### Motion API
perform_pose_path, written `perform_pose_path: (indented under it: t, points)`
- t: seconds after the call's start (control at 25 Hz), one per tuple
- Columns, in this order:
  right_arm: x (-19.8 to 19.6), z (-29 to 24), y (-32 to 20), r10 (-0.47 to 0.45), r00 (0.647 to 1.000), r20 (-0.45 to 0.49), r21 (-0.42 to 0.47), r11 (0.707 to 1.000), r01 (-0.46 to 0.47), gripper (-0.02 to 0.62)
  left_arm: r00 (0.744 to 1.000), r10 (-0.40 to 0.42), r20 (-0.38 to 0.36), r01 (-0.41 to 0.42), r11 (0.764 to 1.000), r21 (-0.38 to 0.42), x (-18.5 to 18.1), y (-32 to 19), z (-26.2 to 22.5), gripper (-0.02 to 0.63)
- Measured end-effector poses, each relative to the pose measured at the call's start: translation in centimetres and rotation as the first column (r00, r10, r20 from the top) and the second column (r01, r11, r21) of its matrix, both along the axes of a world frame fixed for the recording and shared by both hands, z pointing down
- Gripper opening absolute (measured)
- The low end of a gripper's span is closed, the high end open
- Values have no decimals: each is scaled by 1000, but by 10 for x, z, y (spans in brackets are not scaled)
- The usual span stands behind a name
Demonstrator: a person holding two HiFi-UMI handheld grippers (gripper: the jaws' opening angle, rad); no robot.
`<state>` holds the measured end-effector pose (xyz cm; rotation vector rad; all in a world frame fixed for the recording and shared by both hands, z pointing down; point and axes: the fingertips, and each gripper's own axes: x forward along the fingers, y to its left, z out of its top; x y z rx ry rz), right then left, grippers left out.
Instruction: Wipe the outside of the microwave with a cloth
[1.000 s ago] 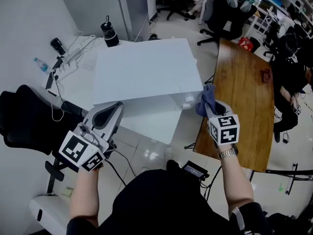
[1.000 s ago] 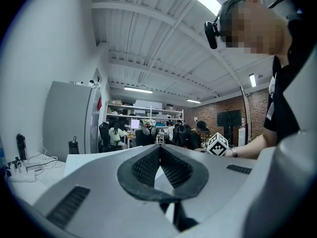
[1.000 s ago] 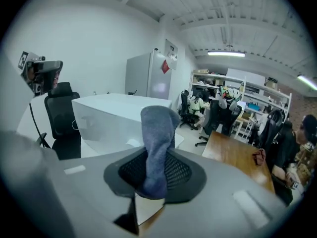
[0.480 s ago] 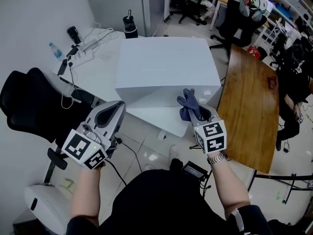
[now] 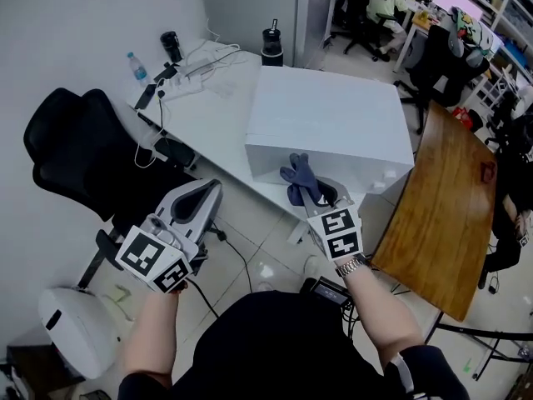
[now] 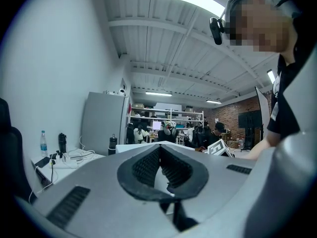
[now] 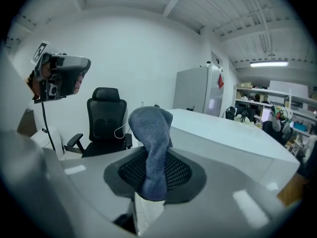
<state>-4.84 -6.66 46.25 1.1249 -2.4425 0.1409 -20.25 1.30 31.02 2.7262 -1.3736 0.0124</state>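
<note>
The microwave (image 5: 329, 123) is a plain white box on a white table (image 5: 208, 98). My right gripper (image 5: 321, 197) is shut on a blue-grey cloth (image 5: 300, 180), which sticks up out of the jaws just before the microwave's front lower edge. In the right gripper view the cloth (image 7: 152, 148) stands between the pads, with the microwave (image 7: 233, 143) behind it to the right. My left gripper (image 5: 202, 192) hangs lower left, off the table and away from the microwave. Its pads (image 6: 148, 165) meet at the tip with nothing between them.
A black office chair (image 5: 83, 152) stands left of the table. A water bottle (image 5: 139, 65), a power strip with cables (image 5: 187, 69) and a black flask (image 5: 271, 44) lie at the table's far side. A wooden table (image 5: 445, 223) is to the right.
Both grippers have swung left. The cloth went from the microwave's right front corner across to the middle of its front. The left gripper stayed shut and empty.
</note>
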Motion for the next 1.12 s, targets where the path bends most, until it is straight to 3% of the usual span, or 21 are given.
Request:
perform_pose_path:
  t: [0.48,0.84,1.12]
  points:
    - [-96,28,-18,-89,996,-5,22,996,89,83,997,-70,24,70,997,-32,-47,16,8,5]
    - [-121,58,-48,-60,998,-35,-9,998,59,83,994,-101,44,104,993,-57,-74,16,17,5]
    - [-121,64,-59,-10,1000,-4,-44,999,10,81,995,-93,41,95,993,-72,-79,3,22,5]
